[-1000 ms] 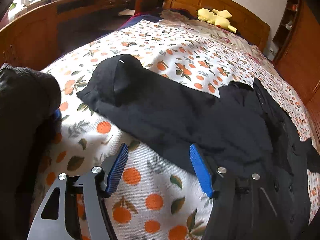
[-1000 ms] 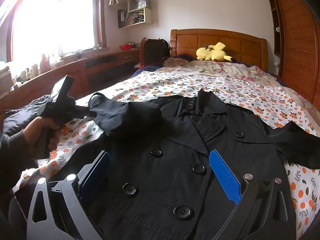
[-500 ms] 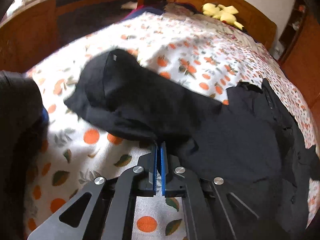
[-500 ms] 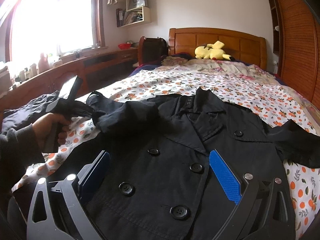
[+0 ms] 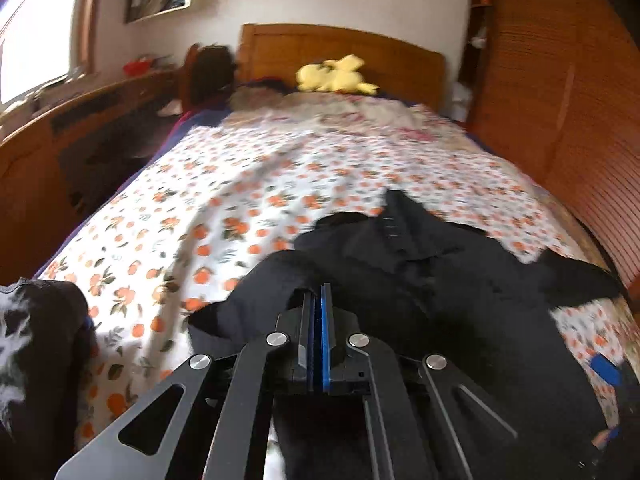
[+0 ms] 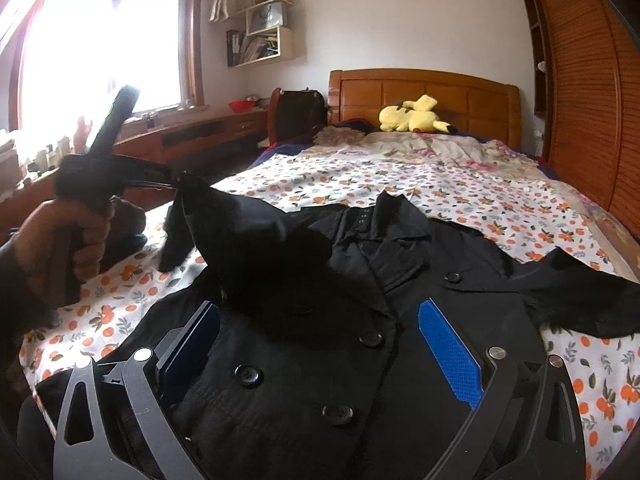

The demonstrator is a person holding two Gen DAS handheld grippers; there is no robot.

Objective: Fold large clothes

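A black double-breasted coat (image 6: 360, 320) lies face up on the bed with its collar toward the headboard. My left gripper (image 5: 318, 296) is shut on the coat's left sleeve (image 5: 256, 296) and holds it lifted above the bed. In the right wrist view the left gripper (image 6: 172, 186) shows at the left with the sleeve (image 6: 240, 240) hanging from it over the coat's chest. My right gripper (image 6: 320, 320) is open and empty, low over the coat's buttoned front. The coat's other sleeve (image 6: 580, 296) lies spread to the right.
The bed has an orange-fruit print sheet (image 6: 460, 196) and a wooden headboard (image 6: 424, 92) with a yellow plush toy (image 6: 412, 118). A wooden desk (image 6: 192, 136) runs along the left, a slatted wardrobe (image 6: 584, 80) along the right. A dark garment (image 5: 36, 356) lies at the bed's left corner.
My left gripper closed on the coat's left sleeve, then lifted it and carried it toward the coat's middle. My right gripper stayed open over the coat front.
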